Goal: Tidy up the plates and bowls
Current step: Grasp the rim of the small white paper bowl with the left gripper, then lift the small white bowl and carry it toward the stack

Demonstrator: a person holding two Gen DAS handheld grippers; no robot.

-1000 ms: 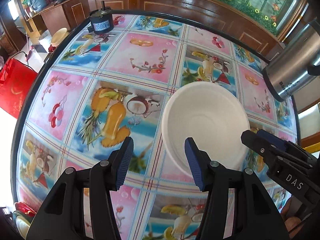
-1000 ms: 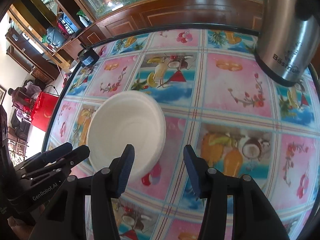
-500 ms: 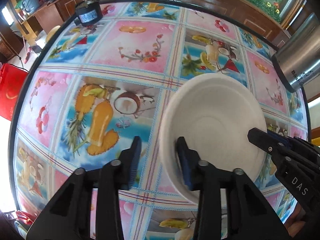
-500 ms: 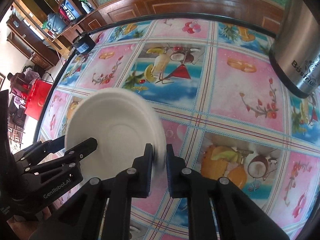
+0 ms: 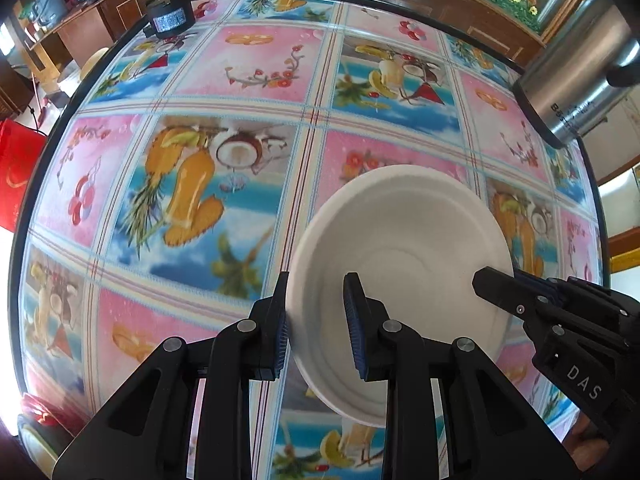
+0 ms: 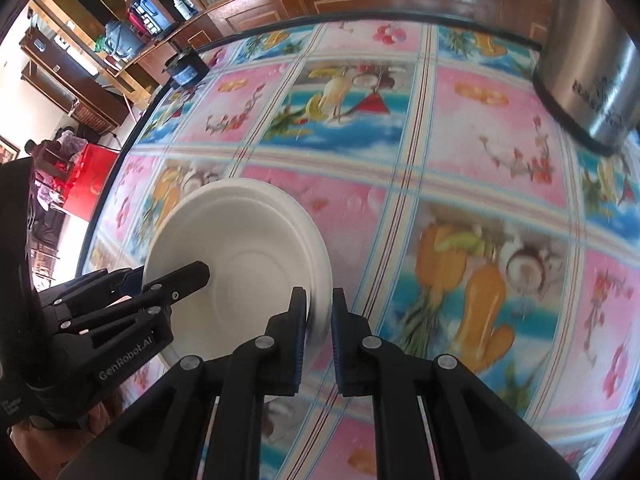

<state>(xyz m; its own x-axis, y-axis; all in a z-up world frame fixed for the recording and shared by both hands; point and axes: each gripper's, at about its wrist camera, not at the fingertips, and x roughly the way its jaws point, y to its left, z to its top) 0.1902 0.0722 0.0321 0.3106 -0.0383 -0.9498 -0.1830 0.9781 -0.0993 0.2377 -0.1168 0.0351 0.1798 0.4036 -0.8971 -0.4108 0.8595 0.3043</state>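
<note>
each hand-held gripper (image 5: 316, 320) (image 6: 319, 330) is black plastic with silver screws, blue ribbed pads, and white "das" or "genrobot.ai" lettering.

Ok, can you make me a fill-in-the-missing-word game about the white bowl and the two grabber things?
1. The right gripper is shut on the rim of the white ____.
2. The left gripper has one finger inside the bowl and the other ____ it.
3. The shiny kettle is made of ____.
4. The tablecloth has pictures of ____ on pink and blue squares.

Missing words: bowl; outside; metal; fruit
</note>
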